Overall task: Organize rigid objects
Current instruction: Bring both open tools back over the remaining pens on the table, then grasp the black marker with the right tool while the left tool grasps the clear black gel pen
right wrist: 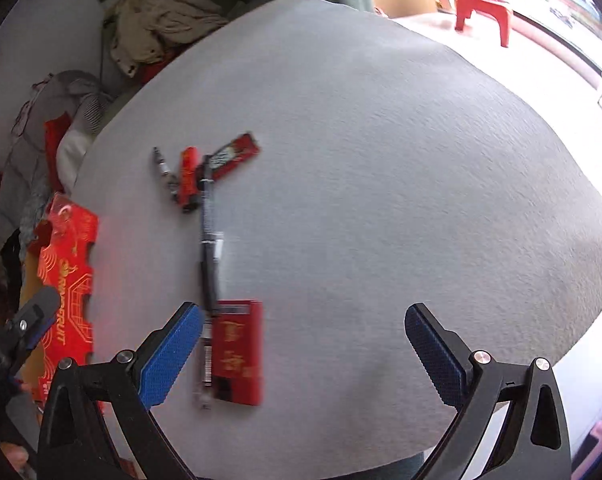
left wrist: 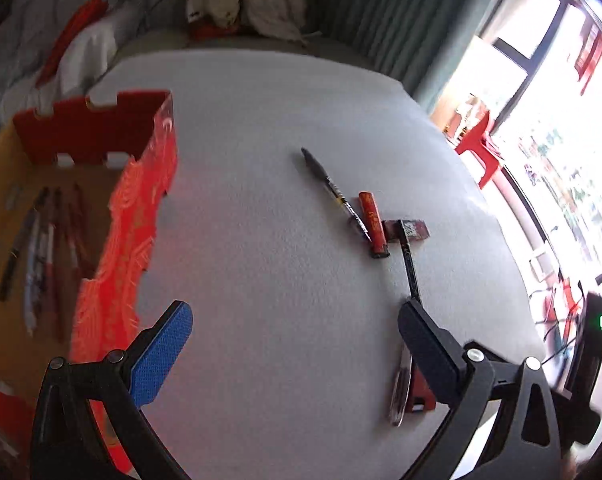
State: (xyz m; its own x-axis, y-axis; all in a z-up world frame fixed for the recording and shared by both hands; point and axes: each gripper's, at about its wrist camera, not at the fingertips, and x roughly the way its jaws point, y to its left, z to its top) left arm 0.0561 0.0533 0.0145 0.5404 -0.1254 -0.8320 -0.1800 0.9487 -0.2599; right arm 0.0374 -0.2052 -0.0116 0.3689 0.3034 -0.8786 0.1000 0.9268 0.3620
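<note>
Several pens (left wrist: 41,248) lie lengthwise inside the red box (left wrist: 129,240).

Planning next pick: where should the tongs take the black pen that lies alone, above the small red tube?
Grip the black pen mid-barrel from above, jaws closing across its narrow width. It lies flat on the white table; its far half is free, while its near end runs beside the red tube, so stay toward the far half. Both tongs are open.
</note>
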